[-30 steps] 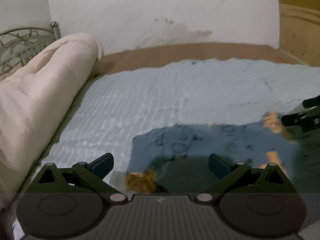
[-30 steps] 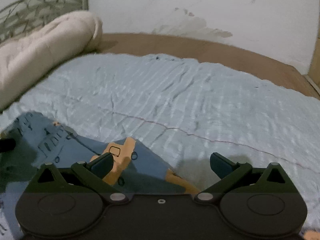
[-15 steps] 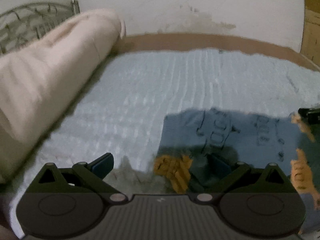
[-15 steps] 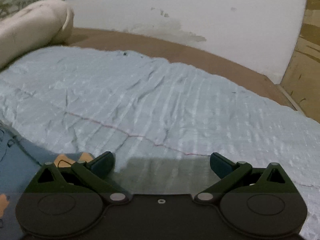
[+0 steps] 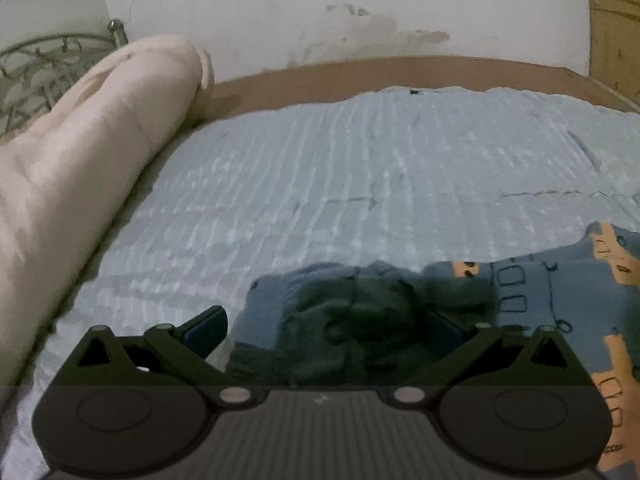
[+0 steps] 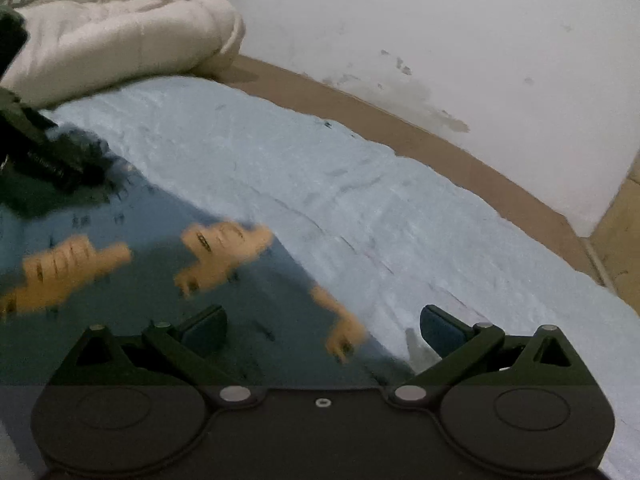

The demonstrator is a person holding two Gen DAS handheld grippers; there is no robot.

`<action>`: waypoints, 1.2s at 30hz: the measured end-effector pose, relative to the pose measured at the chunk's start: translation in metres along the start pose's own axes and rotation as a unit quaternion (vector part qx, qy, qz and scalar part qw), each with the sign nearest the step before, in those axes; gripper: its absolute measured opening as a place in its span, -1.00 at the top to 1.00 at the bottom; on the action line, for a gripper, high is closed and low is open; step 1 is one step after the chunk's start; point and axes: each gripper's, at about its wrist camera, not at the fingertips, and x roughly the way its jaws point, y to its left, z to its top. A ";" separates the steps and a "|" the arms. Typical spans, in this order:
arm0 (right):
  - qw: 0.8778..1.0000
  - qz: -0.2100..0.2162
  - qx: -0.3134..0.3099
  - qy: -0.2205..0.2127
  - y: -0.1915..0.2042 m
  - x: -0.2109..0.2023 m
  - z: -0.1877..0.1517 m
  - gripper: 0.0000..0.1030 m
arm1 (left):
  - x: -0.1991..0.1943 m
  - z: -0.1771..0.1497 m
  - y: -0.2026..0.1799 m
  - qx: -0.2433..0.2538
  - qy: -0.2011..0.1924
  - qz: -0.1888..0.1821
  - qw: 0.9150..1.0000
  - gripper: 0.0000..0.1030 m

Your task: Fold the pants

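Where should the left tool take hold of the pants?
On the bunched near-left corner of the pants, coming from the near side over the blue sheet. The cloth humps up there between the open left tool, giving the fingers a raised fold.

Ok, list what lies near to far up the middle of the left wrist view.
Left gripper with fingers spread → blue patterned pants → light blue bedspread → brown bed edge → stained white wall.
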 end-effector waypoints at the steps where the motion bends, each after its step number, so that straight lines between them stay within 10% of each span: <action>1: 1.000 -0.009 0.003 0.001 -0.005 -0.006 -0.008 -0.99 | 0.000 -0.001 0.004 -0.012 0.004 -0.003 1.000 -1.00; 13: 0.985 -0.154 0.073 0.035 -0.067 -0.063 -0.087 -0.99 | -0.035 -0.002 -0.001 0.010 -0.008 0.027 1.000 -0.99; 21: 0.965 -0.182 0.182 -0.048 -0.097 -0.141 -0.130 -0.99 | -0.086 0.014 -0.049 0.027 -0.054 -0.066 0.996 -0.99; 36: 0.911 -0.111 0.394 -0.047 -0.141 -0.200 -0.215 -0.99 | -0.116 -0.007 -0.201 0.064 -0.061 -0.250 0.964 -0.99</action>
